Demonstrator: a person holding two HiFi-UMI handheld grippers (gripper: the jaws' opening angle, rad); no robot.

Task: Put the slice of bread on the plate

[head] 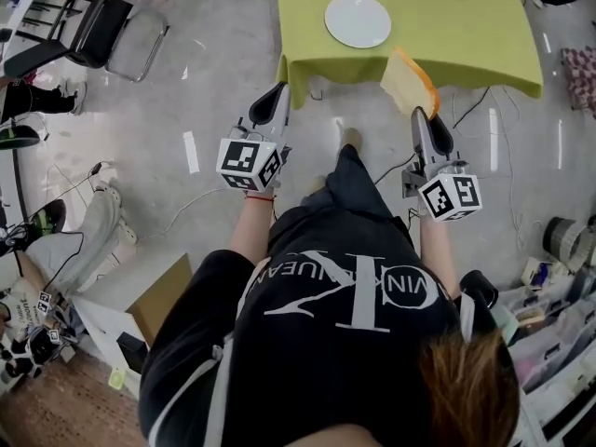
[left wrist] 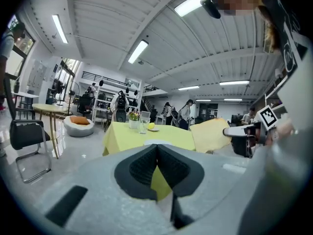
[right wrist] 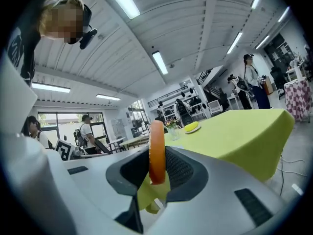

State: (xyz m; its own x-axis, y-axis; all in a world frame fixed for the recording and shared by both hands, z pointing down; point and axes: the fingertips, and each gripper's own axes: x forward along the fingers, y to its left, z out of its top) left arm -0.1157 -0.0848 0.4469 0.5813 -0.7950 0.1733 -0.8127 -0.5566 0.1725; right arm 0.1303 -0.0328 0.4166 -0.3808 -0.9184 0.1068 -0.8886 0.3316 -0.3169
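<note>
Your slice of bread (head: pixel 410 84) is pale yellow with an orange crust. It stands on edge, pinched between the jaws of your right hand-held gripper (head: pixel 418 112), in the air at the near edge of the counter (head: pixel 466 26). The plate (head: pixel 358 20) is white and round. It lies flat on the counter's yellow-green cloth, apart from the slice.

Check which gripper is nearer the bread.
Right. The right gripper is shut on the bread, at the near edge of the table. The left gripper, shut and empty, is off to the bread's left, apart from it.
</note>
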